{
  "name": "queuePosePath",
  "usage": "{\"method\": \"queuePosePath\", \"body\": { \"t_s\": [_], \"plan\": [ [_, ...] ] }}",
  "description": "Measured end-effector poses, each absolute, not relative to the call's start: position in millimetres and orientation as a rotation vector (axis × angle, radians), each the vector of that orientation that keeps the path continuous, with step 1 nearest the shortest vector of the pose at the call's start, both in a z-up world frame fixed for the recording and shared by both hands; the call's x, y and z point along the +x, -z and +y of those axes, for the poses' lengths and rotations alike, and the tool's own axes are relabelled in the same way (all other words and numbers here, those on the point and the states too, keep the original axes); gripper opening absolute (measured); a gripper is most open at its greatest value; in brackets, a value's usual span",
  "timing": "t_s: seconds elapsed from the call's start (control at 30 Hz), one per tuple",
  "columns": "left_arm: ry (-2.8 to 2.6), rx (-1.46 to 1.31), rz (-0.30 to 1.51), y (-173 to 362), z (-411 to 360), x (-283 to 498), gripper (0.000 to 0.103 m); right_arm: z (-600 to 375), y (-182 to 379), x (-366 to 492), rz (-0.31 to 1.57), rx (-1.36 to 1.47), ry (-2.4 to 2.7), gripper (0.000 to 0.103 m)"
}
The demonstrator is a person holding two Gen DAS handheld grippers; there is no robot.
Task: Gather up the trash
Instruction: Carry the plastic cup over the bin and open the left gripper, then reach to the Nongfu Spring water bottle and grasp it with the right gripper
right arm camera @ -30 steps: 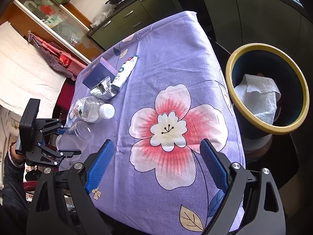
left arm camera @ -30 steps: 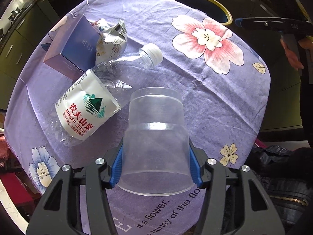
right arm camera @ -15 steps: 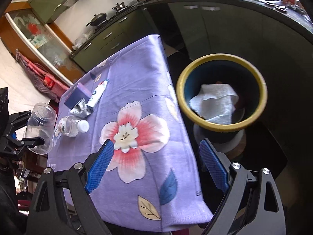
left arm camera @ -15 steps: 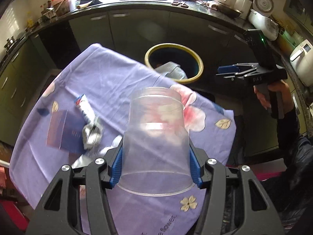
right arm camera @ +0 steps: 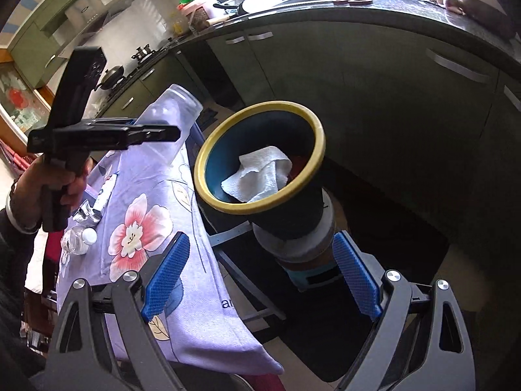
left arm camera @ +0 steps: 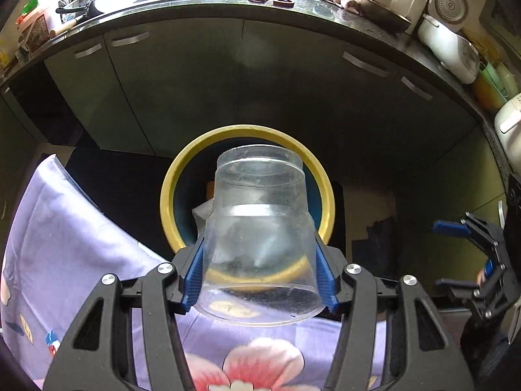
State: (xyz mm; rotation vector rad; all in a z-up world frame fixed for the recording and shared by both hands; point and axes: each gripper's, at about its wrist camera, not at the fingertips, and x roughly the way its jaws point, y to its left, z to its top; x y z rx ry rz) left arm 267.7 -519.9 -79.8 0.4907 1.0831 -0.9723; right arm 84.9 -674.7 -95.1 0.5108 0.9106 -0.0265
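My left gripper point(left arm camera: 259, 275) is shut on a clear plastic cup point(left arm camera: 259, 228), its blue pads pressed on the cup's two sides. The cup hangs in front of a dark bin with a yellow rim point(left arm camera: 208, 150), by the table's edge. In the right wrist view the same cup point(right arm camera: 169, 120) sticks out of the left gripper point(right arm camera: 176, 133) over the table's far corner, left of the bin point(right arm camera: 224, 137). A crumpled white paper towel point(right arm camera: 260, 172) lies inside the bin. My right gripper point(right arm camera: 260, 273) stands open and empty, below the bin.
On the purple flowered tablecloth point(right arm camera: 156, 176) lie a plastic bottle point(right arm camera: 78, 239), a foil wrapper point(right arm camera: 86, 211) and a tube point(right arm camera: 105, 192). Green cabinets point(left arm camera: 182, 75) and a cluttered dark counter point(left arm camera: 293, 3) stand behind the bin. A person's hand point(right arm camera: 49, 176) holds the left gripper.
The left gripper carried the cup away from the bottle and box, across the table to just before the bin. The right gripper swung toward the bin, which now sits closer and more central.
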Motion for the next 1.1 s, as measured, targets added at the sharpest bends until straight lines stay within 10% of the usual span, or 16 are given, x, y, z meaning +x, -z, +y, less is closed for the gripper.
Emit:
{"method": "queuePosePath", "body": {
  "t_s": [0.5, 1.1],
  "plan": [
    [0.956, 0.314, 1.018, 58.0, -489.0, 260.4, 0.074, -681.2, 116.7, 84.6, 0.927, 0.555, 0.025, 0.089],
    [0.706, -0.006, 0.593, -45.3, -167.2, 114.2, 0.095, -528.4, 72.7, 152.5, 0.969, 0.262, -0.271, 0.089]
  ]
}}
